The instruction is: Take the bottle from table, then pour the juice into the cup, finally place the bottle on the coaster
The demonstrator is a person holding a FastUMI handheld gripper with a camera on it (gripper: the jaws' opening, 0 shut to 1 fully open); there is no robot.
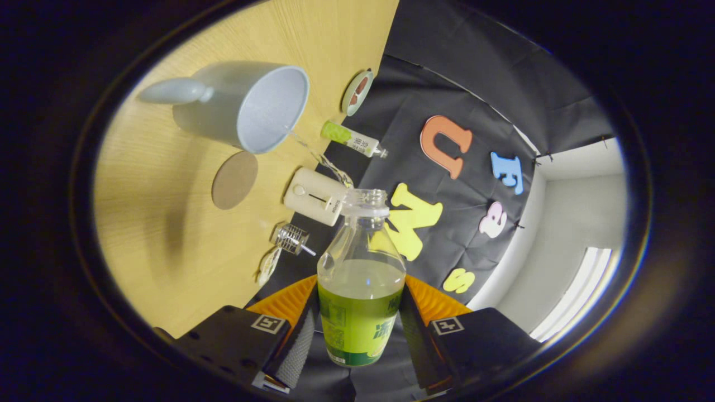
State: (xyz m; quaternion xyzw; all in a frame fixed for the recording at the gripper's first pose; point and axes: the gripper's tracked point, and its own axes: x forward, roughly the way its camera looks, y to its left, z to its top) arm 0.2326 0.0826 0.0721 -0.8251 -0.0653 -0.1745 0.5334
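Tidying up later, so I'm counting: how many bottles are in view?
2. The open juice bottle is clamped between the hand-held gripper fingers, pouring into the cup. A smaller capped bottle stands on the table beyond the cup. More may be hidden.

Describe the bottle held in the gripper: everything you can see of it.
The bottle is clear plastic with a green label around its lower body and a rounded shoulder narrowing to a ringed neck. Its mouth is open, with no cap on. The gripper is shut on its labelled part, a finger pressing each side. It is tipped over the wooden table toward the pale blue cup, and a thin stream of clear liquid runs from its mouth into the cup. Some liquid remains inside.
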